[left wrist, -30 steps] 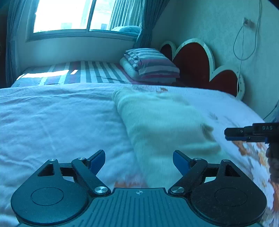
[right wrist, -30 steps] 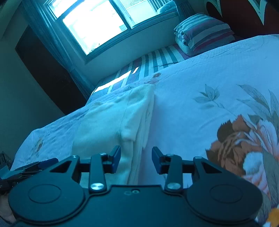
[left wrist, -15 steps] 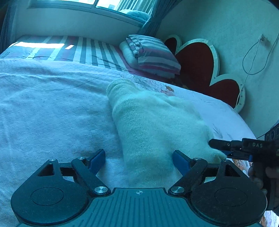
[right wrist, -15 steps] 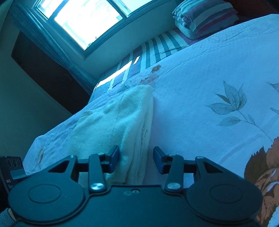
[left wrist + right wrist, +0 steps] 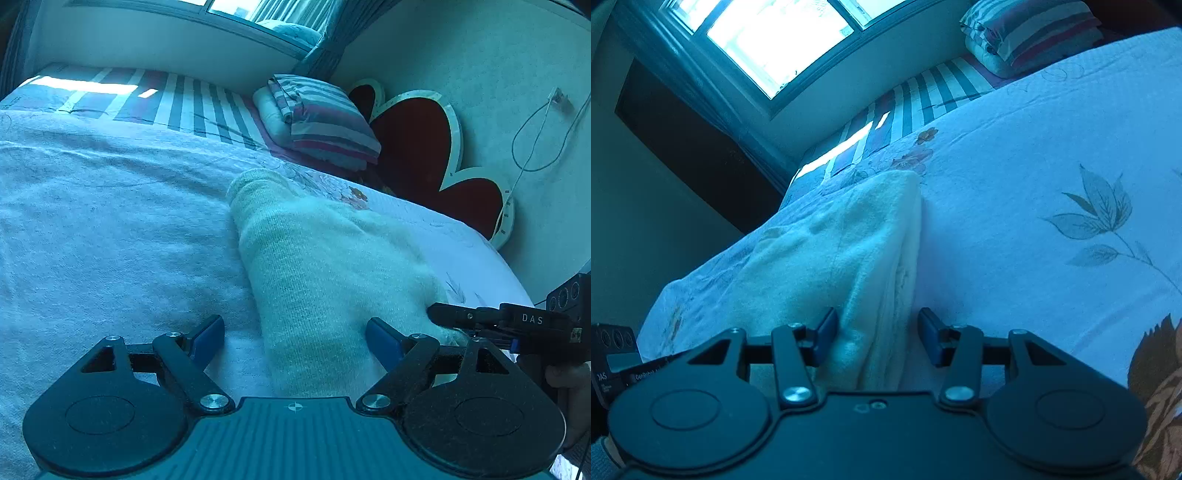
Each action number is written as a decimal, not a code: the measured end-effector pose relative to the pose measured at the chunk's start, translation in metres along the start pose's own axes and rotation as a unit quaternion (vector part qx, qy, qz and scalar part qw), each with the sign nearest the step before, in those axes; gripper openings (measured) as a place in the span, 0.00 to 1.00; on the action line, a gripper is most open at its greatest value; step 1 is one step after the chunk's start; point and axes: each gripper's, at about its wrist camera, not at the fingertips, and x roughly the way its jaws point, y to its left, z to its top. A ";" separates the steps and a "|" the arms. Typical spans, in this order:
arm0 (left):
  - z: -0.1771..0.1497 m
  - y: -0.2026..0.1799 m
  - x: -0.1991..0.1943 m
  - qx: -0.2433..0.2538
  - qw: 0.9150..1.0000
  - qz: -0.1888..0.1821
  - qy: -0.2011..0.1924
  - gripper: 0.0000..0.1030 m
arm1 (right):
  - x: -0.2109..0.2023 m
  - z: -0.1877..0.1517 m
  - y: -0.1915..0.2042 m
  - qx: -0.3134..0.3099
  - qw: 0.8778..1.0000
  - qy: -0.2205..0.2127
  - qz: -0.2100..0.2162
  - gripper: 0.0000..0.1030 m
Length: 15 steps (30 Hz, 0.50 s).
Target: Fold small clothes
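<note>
Both grippers sit low on the bed (image 5: pixel 110 229) at the near end of the folded cream sweater (image 5: pixel 325 280). Left gripper (image 5: pixel 295 332) has its jaws spread wide around it. Right gripper (image 5: pixel 877 332) is parted over the layered edge, maybe just touching it.

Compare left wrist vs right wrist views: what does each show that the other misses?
Only the left wrist view shows the red heart-shaped headboard and the wall cable. Only the right wrist view shows the layered open edge of the cream garment, the leaf print on the bedspread and the dark doorway. Both show the garment, the striped pillow, the open left gripper and the open right gripper at the garment's near end.
</note>
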 end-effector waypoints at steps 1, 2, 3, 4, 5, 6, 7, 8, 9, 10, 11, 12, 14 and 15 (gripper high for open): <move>0.001 0.000 -0.001 -0.004 1.000 0.000 0.002 0.81 | -0.002 0.001 -0.001 0.011 1.000 -0.001 0.002 0.46; 0.002 -0.001 -0.004 -0.007 1.000 -0.003 0.003 0.81 | -0.006 0.001 -0.001 0.017 1.000 -0.003 0.007 0.46; 0.002 -0.003 -0.008 -0.003 1.000 -0.012 0.001 0.81 | -0.012 0.000 0.000 0.019 1.000 -0.007 0.014 0.46; 0.002 -0.004 -0.012 0.003 1.000 -0.020 0.001 0.81 | -0.018 -0.001 0.000 0.019 1.000 -0.011 0.020 0.46; 0.000 -0.003 -0.016 0.003 1.000 -0.025 0.004 0.81 | -0.025 -0.003 0.001 0.019 0.999 -0.015 0.026 0.46; -0.002 -0.001 -0.019 -0.001 0.999 -0.034 0.009 0.81 | -0.030 -0.005 -0.001 0.023 0.999 -0.014 0.027 0.46; -0.005 0.002 -0.023 -0.009 0.999 -0.050 0.014 0.81 | -0.034 -0.008 -0.005 0.028 0.999 -0.013 0.028 0.47; -0.008 0.006 -0.026 -0.017 0.998 -0.060 0.015 0.81 | -0.038 -0.011 -0.008 0.034 0.999 -0.012 0.031 0.47; -0.012 0.010 -0.027 -0.028 0.997 -0.073 0.018 0.81 | -0.040 -0.014 -0.012 0.039 0.999 -0.009 0.036 0.47; -0.015 0.016 -0.027 -0.043 0.995 -0.086 0.021 0.81 | -0.041 -0.018 -0.016 0.044 0.998 -0.004 0.040 0.48; -0.017 0.021 -0.026 -0.059 0.993 -0.098 0.023 0.81 | -0.041 -0.021 -0.018 0.047 0.998 0.001 0.043 0.48; -0.019 0.026 -0.025 -0.076 0.991 -0.110 0.022 0.81 | -0.039 -0.025 -0.019 0.051 0.998 0.006 0.047 0.48; -0.026 0.036 -0.021 -0.117 0.982 -0.144 0.017 0.81 | -0.038 -0.029 -0.021 0.058 0.997 0.005 0.055 0.49; -0.028 0.039 -0.019 -0.134 0.978 -0.156 0.014 0.81 | -0.038 -0.031 -0.022 0.064 0.996 0.003 0.062 0.51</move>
